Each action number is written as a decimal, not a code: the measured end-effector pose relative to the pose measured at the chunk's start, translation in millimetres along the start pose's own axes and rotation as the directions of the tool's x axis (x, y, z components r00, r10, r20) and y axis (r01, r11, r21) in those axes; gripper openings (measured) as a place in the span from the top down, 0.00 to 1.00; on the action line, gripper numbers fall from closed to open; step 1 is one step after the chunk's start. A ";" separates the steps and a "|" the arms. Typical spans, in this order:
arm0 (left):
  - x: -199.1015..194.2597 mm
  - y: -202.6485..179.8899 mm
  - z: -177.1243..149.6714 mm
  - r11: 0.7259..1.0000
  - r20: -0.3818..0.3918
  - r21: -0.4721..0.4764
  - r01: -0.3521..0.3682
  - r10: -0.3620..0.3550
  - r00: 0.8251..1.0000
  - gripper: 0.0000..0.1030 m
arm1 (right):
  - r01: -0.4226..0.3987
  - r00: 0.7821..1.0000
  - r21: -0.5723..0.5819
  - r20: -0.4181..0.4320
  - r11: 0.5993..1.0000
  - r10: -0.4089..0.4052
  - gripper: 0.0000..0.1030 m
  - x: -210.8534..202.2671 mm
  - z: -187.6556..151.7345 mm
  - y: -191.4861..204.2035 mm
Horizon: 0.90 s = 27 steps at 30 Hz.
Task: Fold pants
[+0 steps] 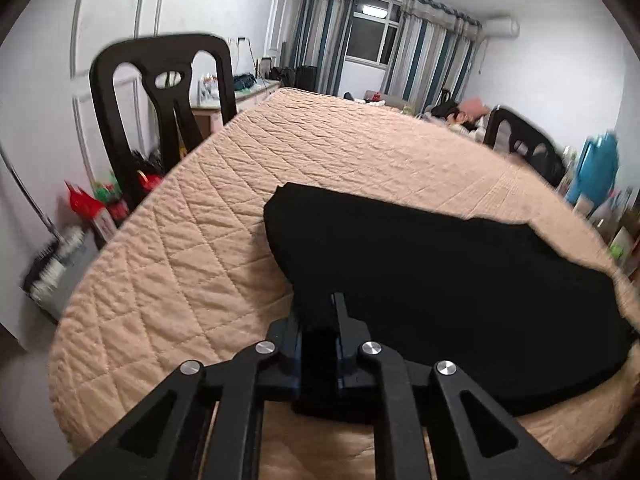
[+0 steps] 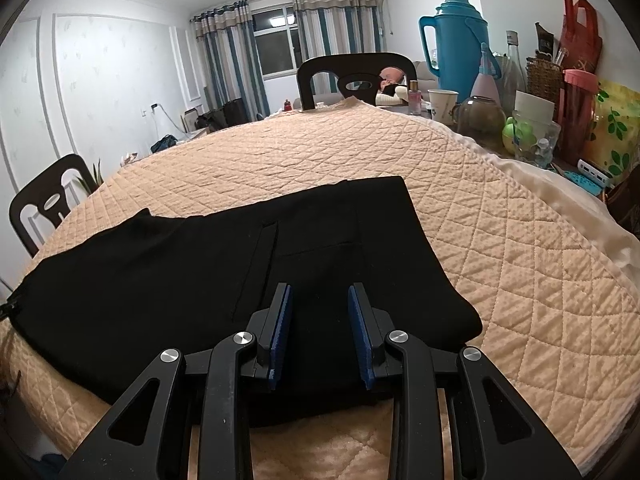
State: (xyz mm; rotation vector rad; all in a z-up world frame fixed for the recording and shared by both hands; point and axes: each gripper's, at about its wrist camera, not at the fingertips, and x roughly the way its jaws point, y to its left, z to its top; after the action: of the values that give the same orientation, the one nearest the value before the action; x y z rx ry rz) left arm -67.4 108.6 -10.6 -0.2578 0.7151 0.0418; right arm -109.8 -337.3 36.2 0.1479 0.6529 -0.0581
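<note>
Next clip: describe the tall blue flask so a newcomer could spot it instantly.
Start from the quilted peach table cover and follow its far right edge to the cluster of clutter by the wall. The blue flask stands at the back of that cluster, behind a white paper cup. It is the tallest item there, turquoise plastic with a side handle and stepped lid.

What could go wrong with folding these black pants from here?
The left gripper looks shut on the pants edge while the right gripper is open, so a one-sided lift could skew the fold. Dragging might also bunch the quilted cover. Right of it, the glass jars could be knocked.
</note>
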 end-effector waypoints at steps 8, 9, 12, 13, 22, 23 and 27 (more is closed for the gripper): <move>-5.0 -35.7 28.6 0.969 0.006 -0.018 0.248 -0.248 0.969 0.88 | -0.087 0.996 0.005 0.012 0.996 0.087 0.71 -4.9 2.6 11.5; -4.5 -48.1 32.4 0.960 0.003 0.000 0.279 -0.279 0.960 0.88 | -0.100 0.995 0.002 0.016 0.995 0.100 0.71 -5.4 3.3 14.2; 0.2 -92.1 40.4 0.925 -0.016 0.064 0.375 -0.375 0.927 0.88 | -0.123 0.992 -0.003 0.020 0.992 0.123 0.71 -5.1 5.0 19.7; 2.5 -107.5 41.6 0.909 -0.028 0.084 0.408 -0.407 0.913 0.88 | -0.134 0.991 -0.001 0.020 0.991 0.134 0.71 -4.5 5.7 21.0; 52.7 -238.0 -4.9 0.756 -0.316 0.188 0.627 -0.558 0.768 0.88 | -0.250 0.968 0.025 0.007 0.968 0.250 0.71 3.3 6.8 34.7; 56.9 -244.1 -9.6 0.756 -0.342 0.198 0.624 -0.544 0.767 0.88 | -0.262 0.965 0.030 0.001 0.965 0.262 0.71 4.9 6.4 35.2; 53.9 -235.0 -7.5 0.735 -0.352 0.130 0.666 -0.593 0.724 0.77 | -0.308 0.950 0.052 -0.031 0.950 0.310 0.71 12.4 2.9 39.4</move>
State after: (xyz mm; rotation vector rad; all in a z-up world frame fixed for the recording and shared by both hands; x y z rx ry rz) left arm -2.0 -123.4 0.4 -0.2601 0.8822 -0.7661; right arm -94.3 -298.9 35.6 0.2953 0.6611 0.2331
